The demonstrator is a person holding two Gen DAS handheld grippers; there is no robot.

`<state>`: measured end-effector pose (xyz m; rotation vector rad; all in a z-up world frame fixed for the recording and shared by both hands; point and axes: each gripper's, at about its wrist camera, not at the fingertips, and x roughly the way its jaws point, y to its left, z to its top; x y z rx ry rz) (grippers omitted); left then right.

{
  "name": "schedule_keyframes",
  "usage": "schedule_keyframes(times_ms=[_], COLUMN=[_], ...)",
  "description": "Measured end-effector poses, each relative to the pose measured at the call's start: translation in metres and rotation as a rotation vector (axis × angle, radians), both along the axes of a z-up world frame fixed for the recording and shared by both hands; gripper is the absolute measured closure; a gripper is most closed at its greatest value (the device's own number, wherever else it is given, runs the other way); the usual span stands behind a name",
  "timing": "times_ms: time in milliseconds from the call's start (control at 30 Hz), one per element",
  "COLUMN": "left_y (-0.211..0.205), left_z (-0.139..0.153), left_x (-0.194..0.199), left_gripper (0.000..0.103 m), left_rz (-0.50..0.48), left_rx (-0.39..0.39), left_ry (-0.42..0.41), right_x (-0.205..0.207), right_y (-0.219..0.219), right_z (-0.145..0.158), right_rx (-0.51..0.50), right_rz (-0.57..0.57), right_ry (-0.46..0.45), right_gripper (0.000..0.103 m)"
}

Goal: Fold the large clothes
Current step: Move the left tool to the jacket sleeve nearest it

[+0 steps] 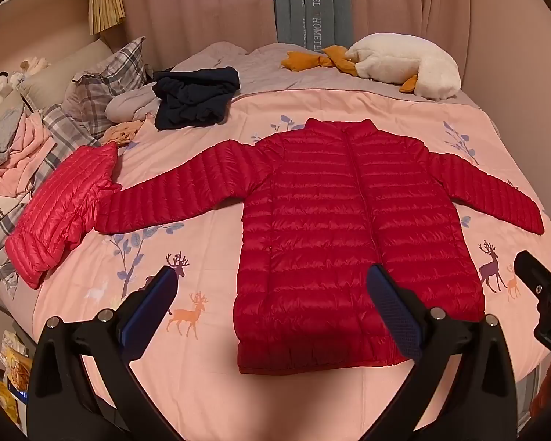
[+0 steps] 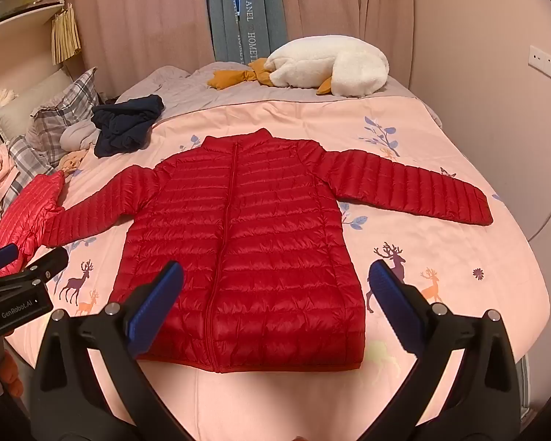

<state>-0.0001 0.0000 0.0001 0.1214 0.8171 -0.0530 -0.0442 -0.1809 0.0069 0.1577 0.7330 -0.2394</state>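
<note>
A red quilted puffer jacket point(image 1: 352, 228) point(image 2: 246, 242) lies flat and zipped on the pink bedspread point(image 1: 202, 367), collar away from me, both sleeves spread out to the sides. My left gripper point(image 1: 272, 275) hovers open above the jacket's lower left hem with nothing between its fingers. My right gripper point(image 2: 275, 272) hangs open over the lower right hem, likewise holding nothing. In the left wrist view the right gripper shows at the right edge point(image 1: 543, 286). In the right wrist view the left gripper point(image 2: 22, 268) shows at the left edge.
A second, brighter red puffer point(image 1: 62, 213) lies bunched at the left sleeve's cuff. A dark navy garment point(image 1: 194, 99), plaid pillows point(image 1: 106, 77) and loose pink clothes point(image 1: 22, 154) sit at the left. A white plush goose point(image 1: 404, 60) rests at the far edge by the curtains.
</note>
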Motion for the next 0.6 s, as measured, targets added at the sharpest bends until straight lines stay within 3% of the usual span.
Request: schedule_keyframes(times_ms=[267, 333, 400, 500, 600], left_y=[-0.001, 0.000, 0.002, 0.009, 0.029], left_z=[-0.002, -0.005, -0.009, -0.023, -0.046], left_x=[0.001, 0.005, 0.011, 0.022, 0.036], left_gripper=[0.001, 0.001, 0.001, 0.001, 0.001], left_rz=[-0.006, -0.011, -0.012, -0.038, -0.080], left_rx=[0.003, -0.012, -0.044, -0.159, -0.387], left_ry=[0.003, 0.017, 0.031, 0.078, 0.139], right_x=[0.003, 0.003, 0.004, 0.003, 0.000], right_y=[0.000, -0.002, -0.009, -0.022, -0.031], right_z=[-0.010, -0.016, -0.024, -0.035, -0.043], right_rx=[0.009, 0.061, 0.190, 0.407, 0.549], right_rz=[-0.001, 0.020, 0.089, 0.191, 0.253], right_ry=[0.003, -0.008, -0.038, -0.121, -0.229], right_gripper=[0.002, 0.002, 0.002, 0.002, 0.002])
